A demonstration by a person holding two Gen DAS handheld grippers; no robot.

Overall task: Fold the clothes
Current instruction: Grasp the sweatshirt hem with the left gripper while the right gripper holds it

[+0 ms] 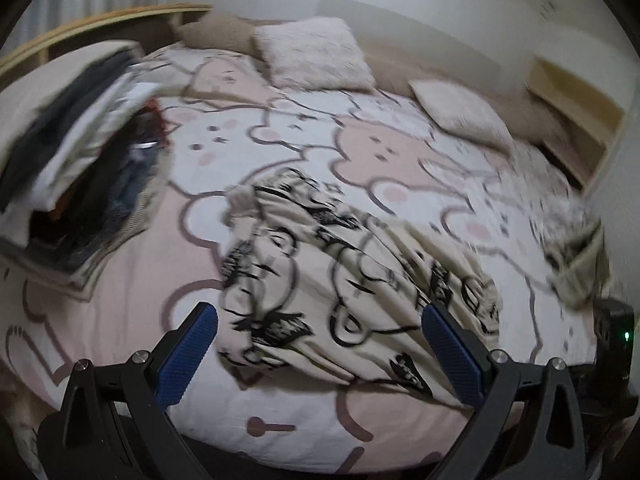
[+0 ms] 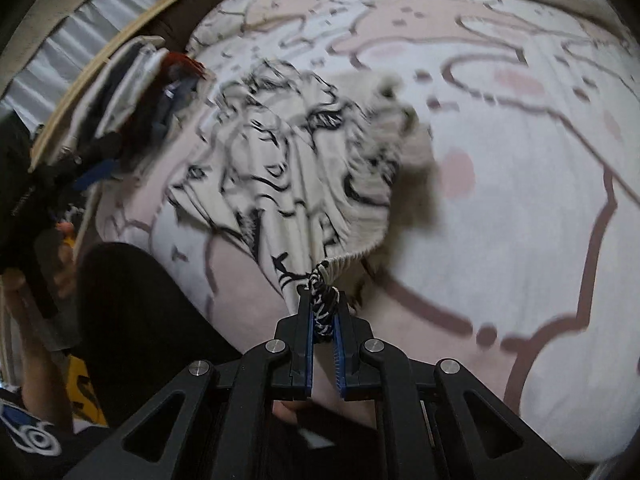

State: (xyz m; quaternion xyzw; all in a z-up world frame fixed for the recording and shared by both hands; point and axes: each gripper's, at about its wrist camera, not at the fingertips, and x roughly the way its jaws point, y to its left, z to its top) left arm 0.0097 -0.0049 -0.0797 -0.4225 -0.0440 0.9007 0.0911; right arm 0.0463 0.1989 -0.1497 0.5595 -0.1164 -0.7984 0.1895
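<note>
Right gripper (image 2: 324,312) is pinched nearly closed on a bunched corner of the cream garment with black print (image 2: 288,168), which trails away ahead of it across the bed (image 2: 520,200). Left gripper (image 1: 320,344) hangs wide open above the same garment, blue pads either side of the cloth, gripping nothing. Beyond and to its left sits a pile of folded clothes (image 1: 80,152); farther off, pale pillows (image 1: 316,52) by the headboard.
</note>
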